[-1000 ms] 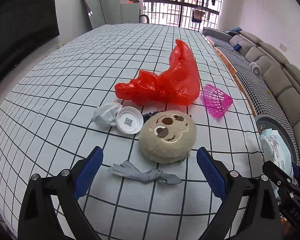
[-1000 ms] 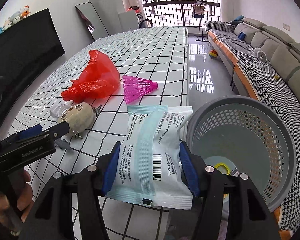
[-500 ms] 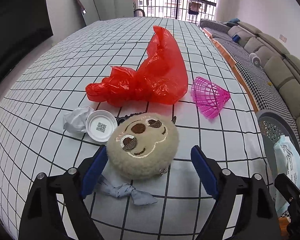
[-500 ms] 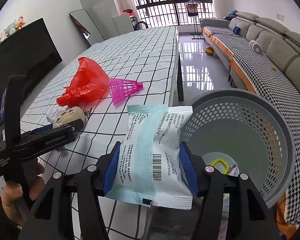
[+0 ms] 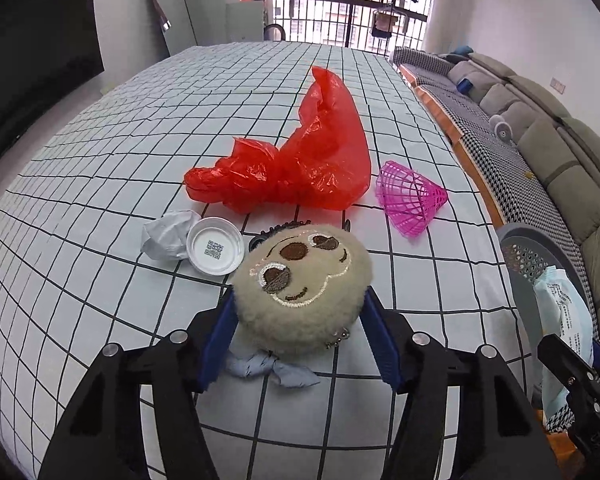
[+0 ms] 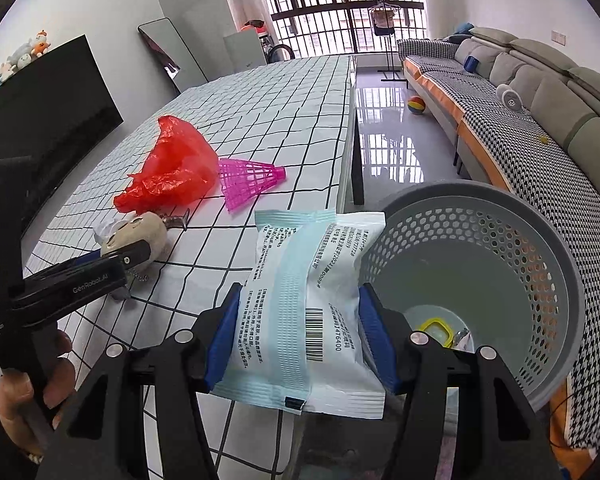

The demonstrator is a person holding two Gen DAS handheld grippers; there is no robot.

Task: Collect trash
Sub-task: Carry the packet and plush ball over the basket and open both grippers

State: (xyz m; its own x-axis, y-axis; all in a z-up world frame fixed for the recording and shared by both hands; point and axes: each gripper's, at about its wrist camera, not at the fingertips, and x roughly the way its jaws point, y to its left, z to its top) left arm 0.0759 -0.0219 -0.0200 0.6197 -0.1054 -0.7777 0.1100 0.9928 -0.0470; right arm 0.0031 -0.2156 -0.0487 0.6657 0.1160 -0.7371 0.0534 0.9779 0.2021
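The left gripper (image 5: 300, 344) had just been closing its jaws around the plush head (image 5: 302, 288) on the tabletop (image 5: 100, 200); the right gripper (image 6: 296, 338) gripped a packet (image 6: 300, 312) beside the basket (image 6: 540, 248).

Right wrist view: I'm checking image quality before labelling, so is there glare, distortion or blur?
Right wrist: window light mirrors off the glossy floor; the basket rim bulges from fisheye; print on the packet stays sharp. Left wrist: tablecloth grid bows; plush toy crisp.
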